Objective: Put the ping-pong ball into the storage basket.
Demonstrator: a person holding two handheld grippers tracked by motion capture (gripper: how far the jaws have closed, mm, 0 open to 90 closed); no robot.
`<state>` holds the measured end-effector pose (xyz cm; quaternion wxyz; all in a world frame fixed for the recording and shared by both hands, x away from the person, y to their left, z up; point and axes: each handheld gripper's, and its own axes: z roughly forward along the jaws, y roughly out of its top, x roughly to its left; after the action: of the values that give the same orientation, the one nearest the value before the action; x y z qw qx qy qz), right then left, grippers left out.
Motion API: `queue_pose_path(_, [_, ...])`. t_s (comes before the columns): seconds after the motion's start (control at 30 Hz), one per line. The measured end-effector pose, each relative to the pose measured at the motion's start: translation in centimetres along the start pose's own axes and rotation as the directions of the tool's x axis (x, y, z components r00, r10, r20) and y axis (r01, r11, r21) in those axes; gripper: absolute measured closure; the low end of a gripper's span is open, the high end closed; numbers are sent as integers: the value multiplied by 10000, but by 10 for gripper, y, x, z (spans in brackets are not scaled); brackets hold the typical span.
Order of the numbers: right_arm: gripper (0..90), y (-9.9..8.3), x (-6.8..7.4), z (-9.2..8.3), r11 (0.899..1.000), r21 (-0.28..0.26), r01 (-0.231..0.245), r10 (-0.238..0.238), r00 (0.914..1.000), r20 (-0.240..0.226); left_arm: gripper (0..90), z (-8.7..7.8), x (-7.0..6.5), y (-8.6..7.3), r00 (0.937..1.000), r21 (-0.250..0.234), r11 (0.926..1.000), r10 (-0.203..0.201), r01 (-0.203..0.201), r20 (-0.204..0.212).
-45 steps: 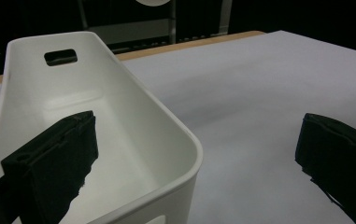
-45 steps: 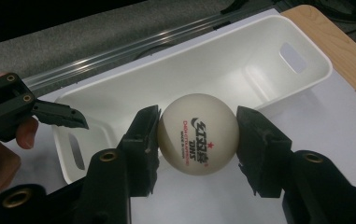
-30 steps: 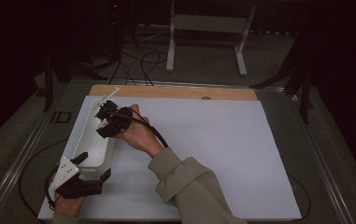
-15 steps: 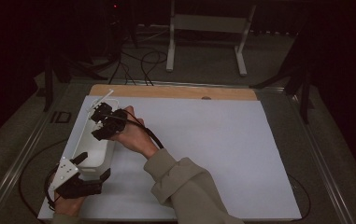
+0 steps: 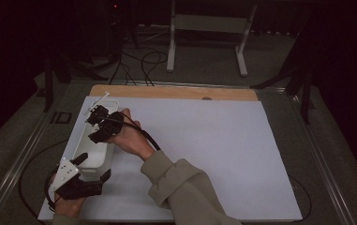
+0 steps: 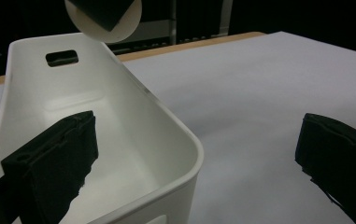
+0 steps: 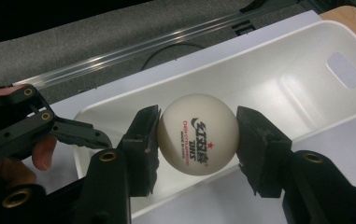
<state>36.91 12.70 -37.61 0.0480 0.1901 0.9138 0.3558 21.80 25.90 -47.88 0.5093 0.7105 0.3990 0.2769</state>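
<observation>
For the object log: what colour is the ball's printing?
Black logo with red lettering, clearest in the right gripper view.

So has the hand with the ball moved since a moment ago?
Yes. The right tongs, shut on the white table-tennis ball, slid left, now over the white plastic tub, towards its far end by the wooden board.
</observation>
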Motion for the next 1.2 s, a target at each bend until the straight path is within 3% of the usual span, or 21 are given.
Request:
queue_pose_path(0.17, [508,1,1,4,10000,48,-72,72,10000,-25,0,2,-2,0,9997,147,9996,255,-254,-47])
queue_pose_path(0.47, [500,1,2,9,9994,105,-315,317,9992,-238,0,1,-2,0,9998,99,9997,212,-212,-62])
queue_pose_path(0.53, [329,1,1,11,9991,-40,-420,418,9981,-453,0,1,-2,0,9998,99,9997,206,-206,-64])
queue_pose_path(0.6, [173,1,2,11,9990,-134,-438,435,9988,-237,0,1,-2,0,9998,82,9998,187,-187,-58])
queue_pose_path(0.63, [142,1,2,11,9984,-134,-541,537,9983,-231,0,1,-2,0,9998,111,9997,211,-211,-51])
queue_pose_path(1.2, [96,-11,-6,-6,9989,5,-479,478,9981,386,0,2,-3,0,9998,151,9996,219,-218,-42])
